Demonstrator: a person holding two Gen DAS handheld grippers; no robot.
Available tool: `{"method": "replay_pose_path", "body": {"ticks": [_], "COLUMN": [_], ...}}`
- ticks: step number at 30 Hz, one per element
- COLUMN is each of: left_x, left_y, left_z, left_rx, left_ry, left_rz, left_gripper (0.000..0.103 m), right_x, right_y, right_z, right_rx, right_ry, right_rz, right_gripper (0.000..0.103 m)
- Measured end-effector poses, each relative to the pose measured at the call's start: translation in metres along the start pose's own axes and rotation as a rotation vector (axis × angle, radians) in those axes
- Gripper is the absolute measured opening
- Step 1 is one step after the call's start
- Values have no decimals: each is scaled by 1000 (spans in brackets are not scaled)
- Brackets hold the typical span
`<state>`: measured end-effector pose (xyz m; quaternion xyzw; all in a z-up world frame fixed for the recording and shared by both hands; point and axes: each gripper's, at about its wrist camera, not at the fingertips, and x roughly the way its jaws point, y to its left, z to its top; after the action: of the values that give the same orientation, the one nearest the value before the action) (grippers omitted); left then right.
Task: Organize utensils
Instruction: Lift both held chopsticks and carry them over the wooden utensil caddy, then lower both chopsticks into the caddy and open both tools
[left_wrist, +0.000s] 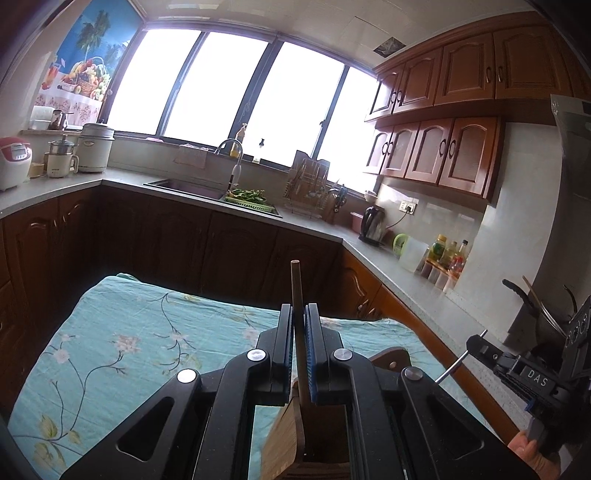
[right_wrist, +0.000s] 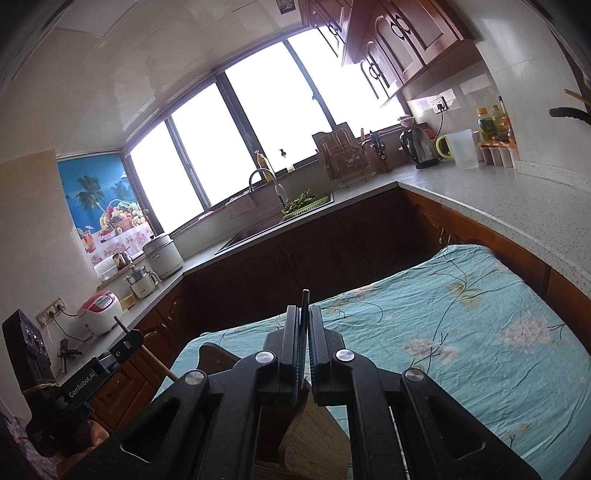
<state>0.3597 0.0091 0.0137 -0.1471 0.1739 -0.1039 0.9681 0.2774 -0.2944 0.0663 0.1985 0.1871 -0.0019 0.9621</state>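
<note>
My left gripper (left_wrist: 299, 314) is shut on a thin wooden stick-like utensil (left_wrist: 296, 284) that stands upright between the pads, its lower end going down into a wooden utensil holder (left_wrist: 282, 439) below. My right gripper (right_wrist: 305, 314) is shut on a thin dark utensil handle (right_wrist: 305, 301) that pokes up between the pads, above the same wooden holder (right_wrist: 314, 439). The right gripper also shows at the right edge of the left wrist view (left_wrist: 476, 345). The left gripper shows at the left of the right wrist view (right_wrist: 127, 341), with the wooden stick (right_wrist: 147, 347).
The holder stands on a table with a teal flowered cloth (left_wrist: 122, 332). Dark cabinets and a grey counter (right_wrist: 498, 199) ring the table, with a sink (left_wrist: 188, 186), kettle (left_wrist: 372, 223), bottles (left_wrist: 448, 254), rice cooker (right_wrist: 99, 312) and a pot (left_wrist: 543, 317) on it.
</note>
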Motion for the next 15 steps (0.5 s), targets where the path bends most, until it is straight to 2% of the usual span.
{"method": "replay_pose_path", "body": {"ticks": [7, 10, 13, 15], "left_x": [-12, -14, -19, -26], "left_y": [14, 15, 14, 13], "left_z": [14, 19, 22, 23], "left_rx": [-5, -3, 4, 9], "left_ry": [18, 30, 30, 29], "left_rz": [-5, -7, -2, -6], "left_gripper": [5, 7, 29, 42], "right_x": [3, 5, 3, -1], "right_y": [2, 2, 0, -2], "right_z": [3, 4, 4, 3], "right_rx": [0, 1, 13, 28], "right_ry": [22, 34, 41, 39], "right_rz": [-5, -2, 0, -1], "right_gripper": [5, 10, 14, 31]}}
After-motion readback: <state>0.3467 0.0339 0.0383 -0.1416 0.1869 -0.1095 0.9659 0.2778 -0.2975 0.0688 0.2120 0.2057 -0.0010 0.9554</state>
